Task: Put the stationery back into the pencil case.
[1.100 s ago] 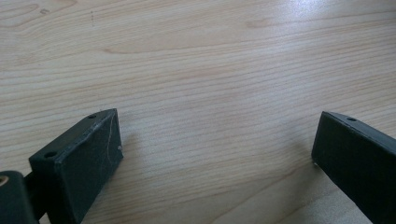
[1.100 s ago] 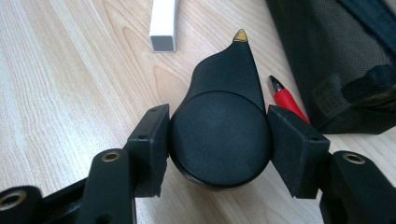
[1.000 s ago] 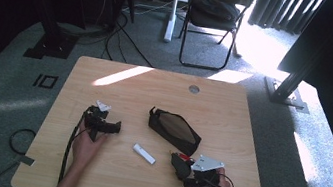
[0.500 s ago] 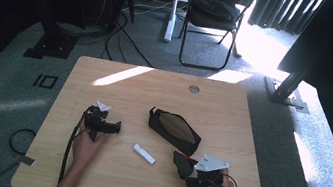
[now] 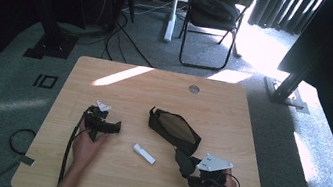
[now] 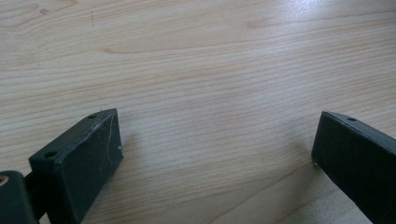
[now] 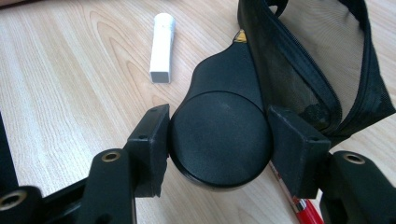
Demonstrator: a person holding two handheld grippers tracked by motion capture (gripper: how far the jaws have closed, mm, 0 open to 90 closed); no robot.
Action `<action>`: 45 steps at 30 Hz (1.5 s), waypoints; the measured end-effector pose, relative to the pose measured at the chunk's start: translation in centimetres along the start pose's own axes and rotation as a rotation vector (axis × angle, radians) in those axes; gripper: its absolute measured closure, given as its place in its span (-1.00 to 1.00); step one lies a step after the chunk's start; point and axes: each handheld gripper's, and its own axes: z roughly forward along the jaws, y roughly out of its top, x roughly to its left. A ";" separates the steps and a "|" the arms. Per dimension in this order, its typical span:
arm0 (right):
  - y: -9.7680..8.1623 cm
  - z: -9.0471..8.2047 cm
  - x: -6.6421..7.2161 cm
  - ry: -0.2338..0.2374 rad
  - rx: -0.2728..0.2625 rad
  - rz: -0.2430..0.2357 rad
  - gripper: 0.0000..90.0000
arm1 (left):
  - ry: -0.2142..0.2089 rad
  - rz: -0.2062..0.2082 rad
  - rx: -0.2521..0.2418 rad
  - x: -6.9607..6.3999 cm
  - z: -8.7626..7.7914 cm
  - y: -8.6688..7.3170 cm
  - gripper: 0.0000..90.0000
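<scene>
Your right gripper [image 7: 217, 140] has slid a little toward the black pouch [image 7: 322, 60] since before. It is squeezing a round black bottle [image 7: 219, 135] sitting right between its jaws. Your left gripper [image 6: 215, 154] is resting wide open.

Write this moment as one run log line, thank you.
right gripper: shut on black round object | left gripper: open, over table | mesh pouch: open

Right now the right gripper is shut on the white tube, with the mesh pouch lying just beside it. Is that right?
Not quite. The right gripper is shut on a round black object, not the white tube, which lies loose on the table. The right gripper view shows it. The mesh pouch does lie just beside it.
</scene>
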 end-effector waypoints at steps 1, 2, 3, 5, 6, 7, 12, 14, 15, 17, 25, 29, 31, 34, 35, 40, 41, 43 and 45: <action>0.1 -0.1 0.0 -0.003 -0.001 -0.005 -0.07 | 0.000 0.000 0.000 0.0 0.0 0.0 -0.96; 0.1 -0.1 0.0 -0.002 -0.003 -0.004 -0.07 | 0.000 0.000 0.000 0.0 0.0 0.0 -0.96; 0.2 -0.2 0.0 -0.002 -0.003 -0.008 -0.07 | 0.000 0.000 0.000 0.0 0.0 0.0 -0.96; 0.3 -0.3 0.1 -0.002 -0.007 -0.010 -0.07 | 0.000 0.000 0.000 0.0 0.0 0.0 -0.96; 0.4 -0.4 0.2 -0.002 -0.010 -0.011 -0.07 | 0.000 0.000 0.000 0.0 0.0 0.0 -0.96; 0.5 -0.5 0.2 -0.002 -0.011 -0.013 -0.07 | 0.000 0.000 0.000 0.0 0.0 0.0 -0.96; 0.8 -0.8 0.3 0.004 -0.016 -0.021 -0.07 | 0.000 0.000 0.000 0.0 0.0 0.0 -0.96; 1.0 -1.0 0.4 0.005 -0.019 -0.021 -0.07 | 0.000 -0.002 -0.002 0.0 0.0 0.0 -0.96; 1.1 -1.0 0.4 0.004 -0.021 -0.024 -0.07 | 0.000 -0.002 -0.001 0.0 0.0 0.0 -0.96; 1.2 -1.2 0.4 0.003 -0.024 -0.027 -0.07 | 0.000 -0.002 -0.001 0.0 0.0 0.0 -0.96; 1.6 -1.5 0.3 -0.008 -0.035 -0.037 -0.07 | 0.000 0.000 0.000 0.0 0.0 0.0 -0.96; 1.8 -1.6 0.2 -0.013 -0.041 -0.039 -0.07 | 0.000 0.000 0.000 0.0 0.0 0.0 -0.96; 1.9 -1.7 0.1 -0.017 -0.043 -0.040 -0.07 | 0.000 0.000 0.000 0.0 0.0 0.0 -0.96; 2.0 -1.9 -0.1 -0.022 -0.052 -0.038 -0.07 | 0.000 0.000 0.000 0.0 0.0 0.0 -0.96; 2.0 -1.9 -0.1 -0.024 -0.053 -0.040 -0.07 | 0.000 0.000 0.000 0.0 0.0 0.0 -0.96; 2.2 -2.0 -0.3 -0.031 -0.058 -0.037 -0.07 | 0.000 0.000 0.000 0.0 0.0 0.0 -0.96; 2.2 -2.1 -0.4 -0.032 -0.058 -0.037 -0.07 | 0.000 0.000 0.000 0.0 0.0 0.0 -0.96; 2.3 -2.1 -0.4 -0.033 -0.062 -0.040 -0.07 | 0.000 0.000 0.000 0.0 0.0 0.0 -0.96; 2.4 -2.2 -0.5 -0.036 -0.064 -0.042 -0.07 | 0.000 0.000 0.000 0.0 0.0 0.0 -0.96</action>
